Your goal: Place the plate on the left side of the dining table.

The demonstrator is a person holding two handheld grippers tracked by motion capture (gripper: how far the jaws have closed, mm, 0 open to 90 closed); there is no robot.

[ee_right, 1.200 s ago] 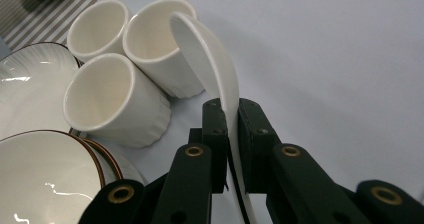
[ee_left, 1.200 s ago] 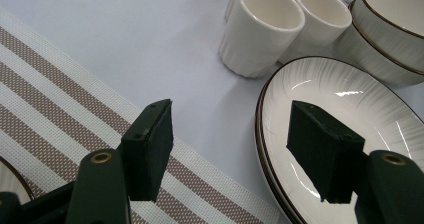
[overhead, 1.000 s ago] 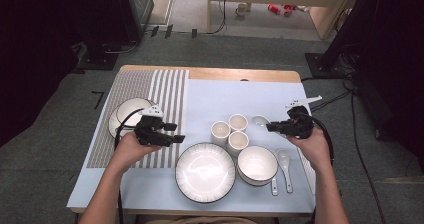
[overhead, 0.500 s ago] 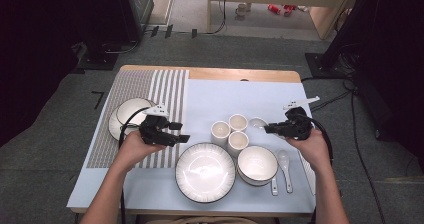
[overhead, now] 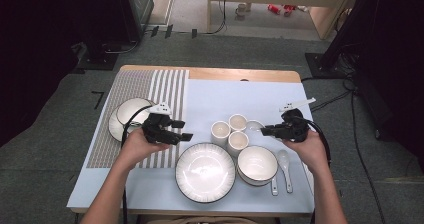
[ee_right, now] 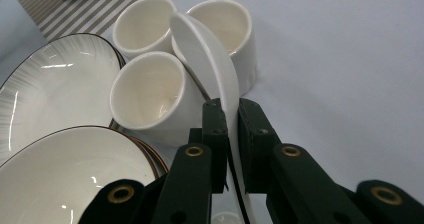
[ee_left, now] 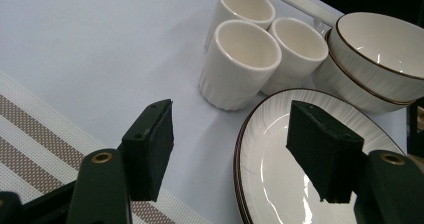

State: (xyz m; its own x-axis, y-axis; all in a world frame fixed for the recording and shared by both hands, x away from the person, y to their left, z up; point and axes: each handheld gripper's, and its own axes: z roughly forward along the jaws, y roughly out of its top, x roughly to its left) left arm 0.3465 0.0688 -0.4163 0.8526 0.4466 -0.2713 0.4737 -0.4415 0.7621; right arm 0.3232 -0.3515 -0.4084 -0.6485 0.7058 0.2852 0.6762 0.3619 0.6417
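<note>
Little has moved in the last sec, tbh. Nearest me the big plate [overhead: 205,171] and bowl [overhead: 257,164] sit untouched. Left tongs [ee_left: 230,149] hang released by the plate's rim, nothing between the jaws. Right tongs [ee_right: 231,109] stay clenched on the spoon [ee_right: 210,59], its scoop up beside the three cups [overhead: 220,132]. So imo the spoon's secured, just not placed yet.

**Materials and Finishes**

Spoon [ee_right: 210,59], cups [ee_left: 240,64], bowl [ee_left: 380,54] and plate [overhead: 205,171]: glossy white glazed ceramic; plate and bowl ribbed, dark-rimmed. Tablecloth [overhead: 240,99]: smooth, matt. Striped placemat [overhead: 165,86]: woven. Gripper pads [ee_left: 150,149]: matt black.
</note>
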